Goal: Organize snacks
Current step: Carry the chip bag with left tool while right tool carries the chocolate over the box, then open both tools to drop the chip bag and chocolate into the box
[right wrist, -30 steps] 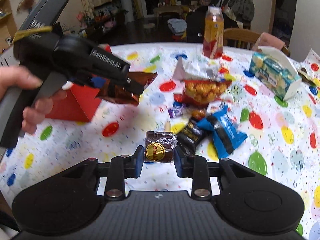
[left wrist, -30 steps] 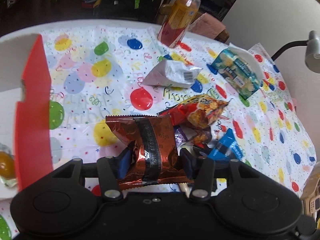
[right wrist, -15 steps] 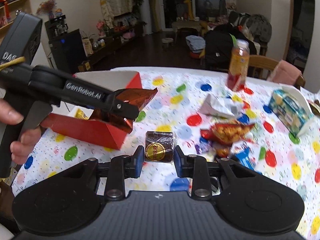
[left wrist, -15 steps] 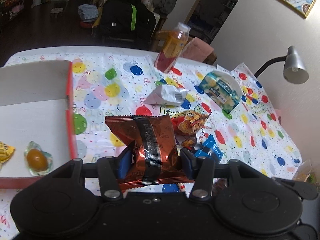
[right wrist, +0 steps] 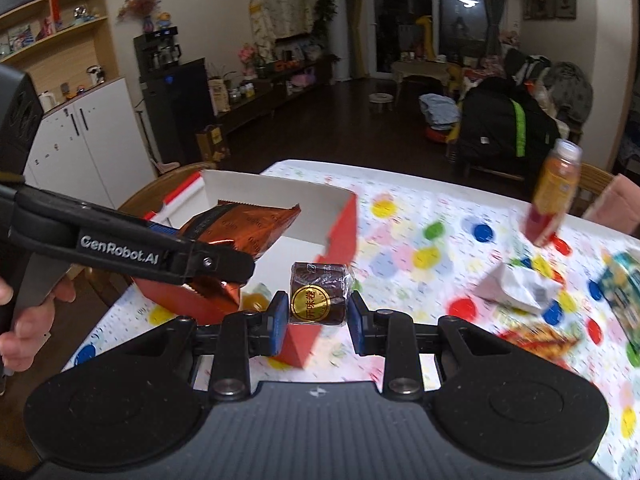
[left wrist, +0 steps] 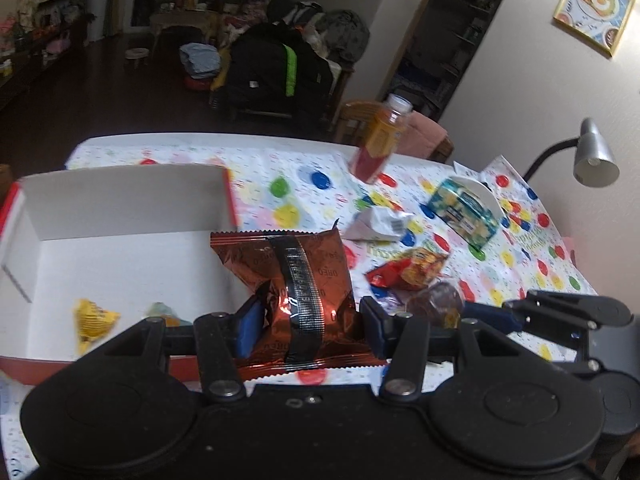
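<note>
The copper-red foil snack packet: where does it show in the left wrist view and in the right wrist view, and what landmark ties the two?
Left wrist view: copper-red foil packet sits bottom centre, clamped in the left gripper.
Right wrist view: same packet at centre left, above the red box's near wall.
Shared landmark: the red box with a white inside, left of the orange drink bottle in both views.

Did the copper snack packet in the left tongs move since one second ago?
Yes. The copper packet, gripped in the left tongs, has moved from over the balloon tablecloth to the red box.
</note>
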Available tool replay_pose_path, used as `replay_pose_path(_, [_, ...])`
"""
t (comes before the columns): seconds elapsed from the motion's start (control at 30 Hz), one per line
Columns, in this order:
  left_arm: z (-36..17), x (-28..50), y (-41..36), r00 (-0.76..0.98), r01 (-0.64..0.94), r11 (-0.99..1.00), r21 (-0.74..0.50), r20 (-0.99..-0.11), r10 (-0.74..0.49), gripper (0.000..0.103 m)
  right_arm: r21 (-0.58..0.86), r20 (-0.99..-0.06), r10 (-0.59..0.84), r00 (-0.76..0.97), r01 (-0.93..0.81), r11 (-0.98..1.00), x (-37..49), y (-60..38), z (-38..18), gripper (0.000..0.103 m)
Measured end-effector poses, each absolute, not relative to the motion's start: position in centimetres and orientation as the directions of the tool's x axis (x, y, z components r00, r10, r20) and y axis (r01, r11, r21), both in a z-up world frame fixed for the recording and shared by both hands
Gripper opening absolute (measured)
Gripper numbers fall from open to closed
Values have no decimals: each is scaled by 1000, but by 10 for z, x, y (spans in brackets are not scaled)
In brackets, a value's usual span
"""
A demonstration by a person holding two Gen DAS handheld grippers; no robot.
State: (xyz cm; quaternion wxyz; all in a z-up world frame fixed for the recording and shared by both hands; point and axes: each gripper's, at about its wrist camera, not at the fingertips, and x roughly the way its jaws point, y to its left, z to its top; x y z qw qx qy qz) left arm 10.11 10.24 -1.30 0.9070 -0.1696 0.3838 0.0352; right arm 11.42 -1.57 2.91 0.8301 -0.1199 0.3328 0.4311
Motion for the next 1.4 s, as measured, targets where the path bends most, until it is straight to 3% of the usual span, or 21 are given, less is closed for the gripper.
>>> replay_pose_path(0.77, [-36, 96, 245, 622, -394, 911, -121, -765, 167, 50, 76, -784, 539, 308, -814, 576, 149, 131, -28, 30])
replay_pose_path(1.4, [-97, 155, 272, 475, -328, 944, -42, -871, 126, 50, 73, -896, 397, 200, -815, 575, 169, 184, -81, 31])
